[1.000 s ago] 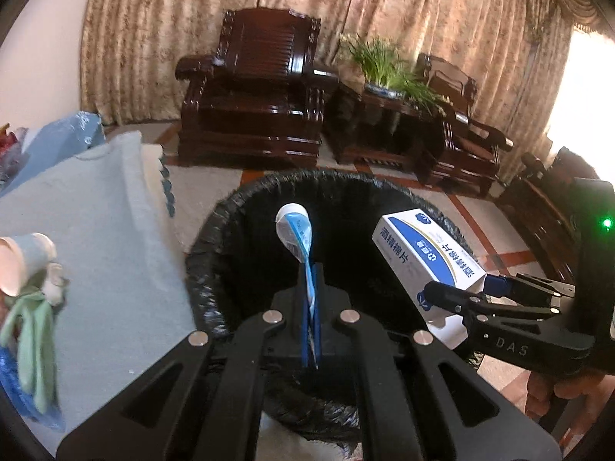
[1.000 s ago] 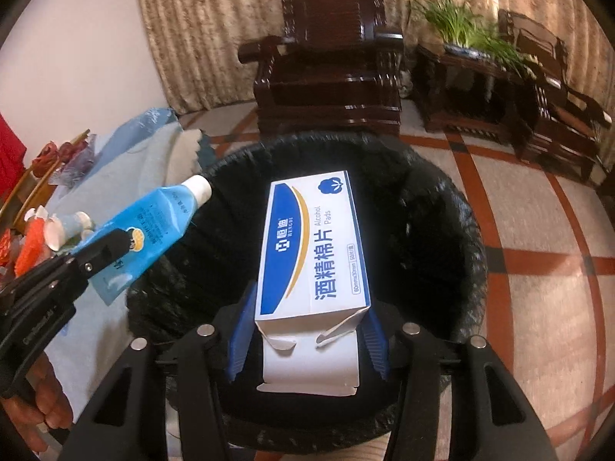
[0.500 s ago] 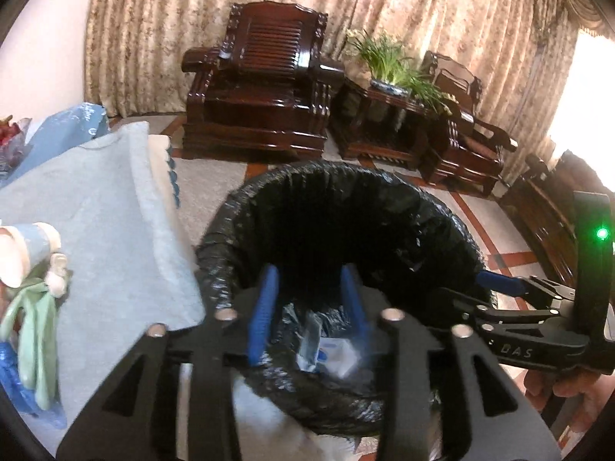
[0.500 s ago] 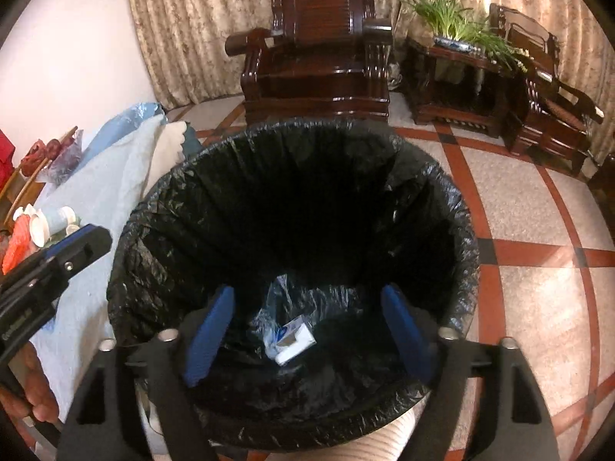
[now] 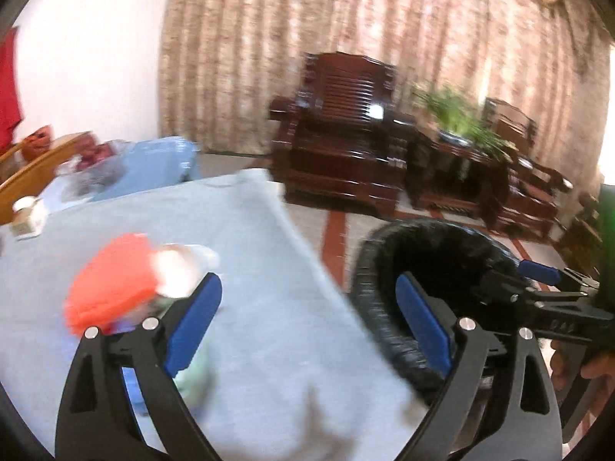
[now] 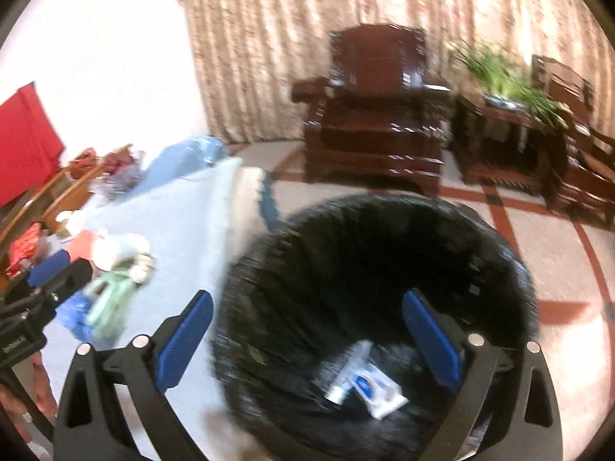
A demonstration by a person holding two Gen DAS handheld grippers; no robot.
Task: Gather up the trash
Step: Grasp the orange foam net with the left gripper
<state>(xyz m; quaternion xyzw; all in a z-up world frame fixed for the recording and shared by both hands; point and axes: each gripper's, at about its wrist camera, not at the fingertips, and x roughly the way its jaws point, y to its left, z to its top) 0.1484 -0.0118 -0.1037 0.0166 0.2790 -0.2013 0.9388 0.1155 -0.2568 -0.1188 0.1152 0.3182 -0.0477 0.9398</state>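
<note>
A bin lined with a black bag (image 6: 384, 269) stands on the floor beside the table; it also shows in the left wrist view (image 5: 434, 265). A white and blue box (image 6: 378, 388) and a tube (image 6: 348, 370) lie at its bottom. My right gripper (image 6: 307, 334) is open and empty above the bin. My left gripper (image 5: 307, 322) is open and empty over the table's light blue cloth (image 5: 250, 269). A blurred red item (image 5: 111, 284), a white cup (image 5: 177, 269) and a green item (image 6: 111, 299) lie on the cloth at the left.
A small white bottle (image 5: 27, 215) and wrapped packages (image 6: 115, 173) sit at the table's far end. Dark wooden armchairs (image 5: 346, 142), a side table with a plant (image 6: 499, 88) and curtains stand behind. Both views are motion-blurred.
Both grippers let go of the tube and the box, which fell into the bin. Both jaws opened wide. Both views have swung left toward the table.
</note>
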